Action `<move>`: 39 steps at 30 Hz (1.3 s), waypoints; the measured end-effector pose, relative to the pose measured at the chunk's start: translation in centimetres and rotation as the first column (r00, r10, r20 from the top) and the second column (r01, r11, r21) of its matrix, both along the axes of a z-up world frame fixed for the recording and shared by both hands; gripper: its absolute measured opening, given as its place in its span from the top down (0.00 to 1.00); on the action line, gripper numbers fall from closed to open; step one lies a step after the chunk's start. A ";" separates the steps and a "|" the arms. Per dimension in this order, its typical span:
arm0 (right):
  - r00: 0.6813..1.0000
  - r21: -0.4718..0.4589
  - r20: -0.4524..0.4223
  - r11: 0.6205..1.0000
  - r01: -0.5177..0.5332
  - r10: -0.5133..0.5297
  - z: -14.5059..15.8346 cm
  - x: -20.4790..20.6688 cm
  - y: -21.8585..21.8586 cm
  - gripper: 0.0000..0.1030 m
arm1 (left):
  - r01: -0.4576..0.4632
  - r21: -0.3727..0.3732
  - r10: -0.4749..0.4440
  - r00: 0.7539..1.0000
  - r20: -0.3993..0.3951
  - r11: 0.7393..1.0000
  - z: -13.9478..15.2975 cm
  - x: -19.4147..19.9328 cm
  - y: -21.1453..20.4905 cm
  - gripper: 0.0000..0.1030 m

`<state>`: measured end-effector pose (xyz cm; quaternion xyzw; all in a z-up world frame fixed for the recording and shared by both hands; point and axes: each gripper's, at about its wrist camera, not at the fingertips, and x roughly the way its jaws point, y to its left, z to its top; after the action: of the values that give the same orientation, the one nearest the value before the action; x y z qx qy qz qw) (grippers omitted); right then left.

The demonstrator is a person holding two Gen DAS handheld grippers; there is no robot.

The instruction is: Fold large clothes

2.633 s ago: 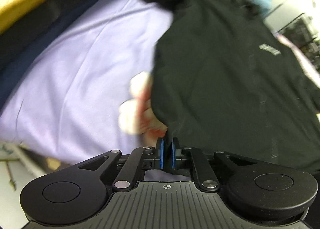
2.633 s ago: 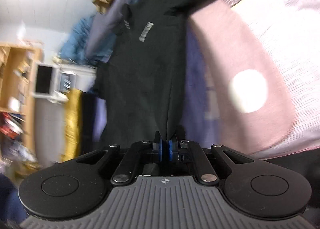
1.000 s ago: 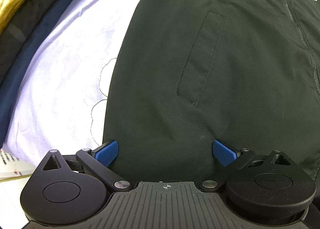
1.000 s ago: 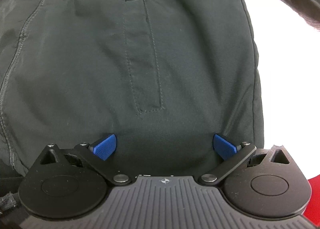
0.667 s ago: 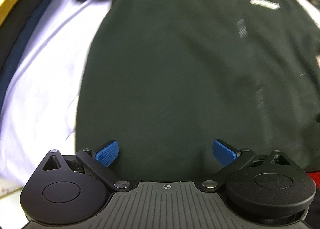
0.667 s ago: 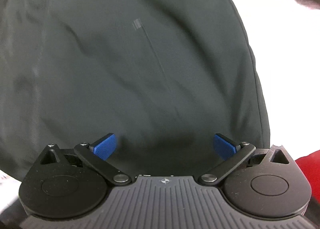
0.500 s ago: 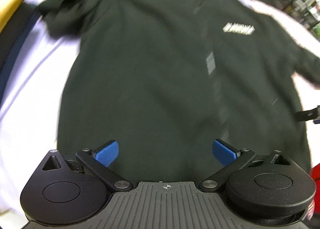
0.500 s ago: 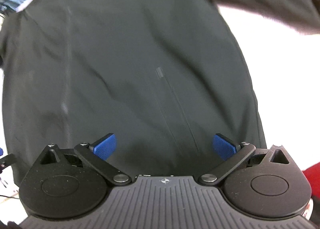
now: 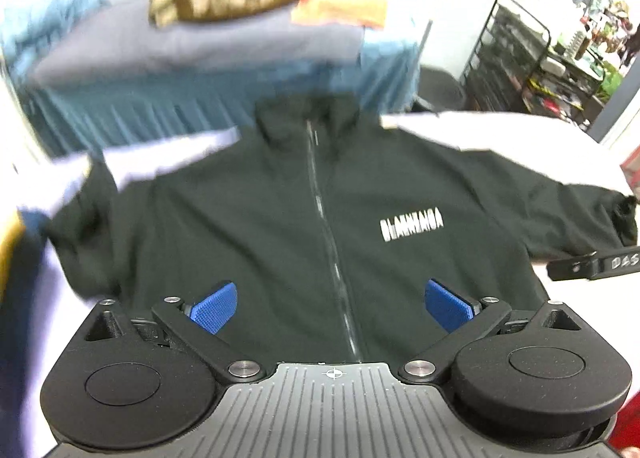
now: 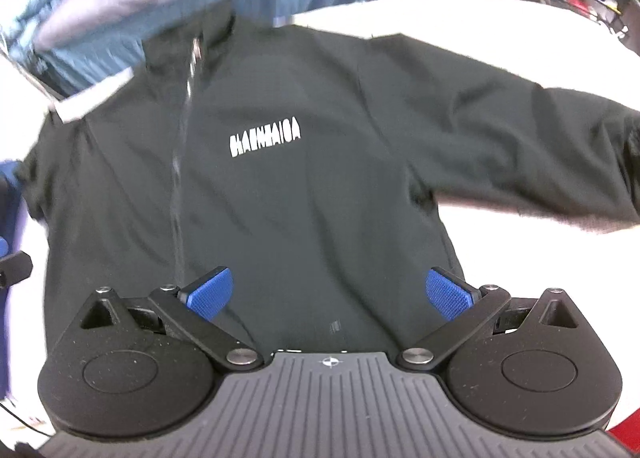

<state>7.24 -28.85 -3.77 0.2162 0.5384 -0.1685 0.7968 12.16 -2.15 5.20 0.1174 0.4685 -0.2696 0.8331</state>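
Your black zip-up jacket (image 9: 288, 225) lies front-up and spread flat on the white tabletop (image 10: 500, 250), collar at 12 o'clock and hem at 6 o'clock under both cameras. That flat, zipped layout looks deliberate: it gives you a straight centre line, the zipper (image 9: 320, 201), to fold against.

Your left gripper (image 9: 330, 304) hangs over the hem with its blue pads wide apart, holding nothing. Your right gripper (image 10: 330, 292) is the same, spread wide and empty, over the hem nearer the jacket's logo side. The white chest logo (image 10: 265, 139) faces up, so you have the front showing.

The sleeve at 3 o'clock (image 10: 520, 129) stretches straight out across the tabletop. The sleeve at 9 o'clock (image 9: 86, 217) looks bunched and shorter, though blur makes its edge hard to read.

Judging from this, nothing is folded yet. The sleeves are the likely next step, each brought in over the body. Smooth the bunched one first, or it may fold in lumpy.

A pile of other clothes (image 9: 200, 41) sits beyond the collar at 12 o'clock, close enough to snag.
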 end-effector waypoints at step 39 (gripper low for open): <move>0.969 -0.430 0.103 0.869 0.247 -0.225 -5.9 -13.4 -28.2 0.73 | 0.021 0.229 0.018 0.986 -0.167 0.973 -11.0 -5.7 -10.6 0.00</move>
<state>-6.13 -57.05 -9.71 0.0991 0.4362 -0.3761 0.8115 6.44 -12.74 -5.80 0.1902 0.5652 -0.2231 0.7711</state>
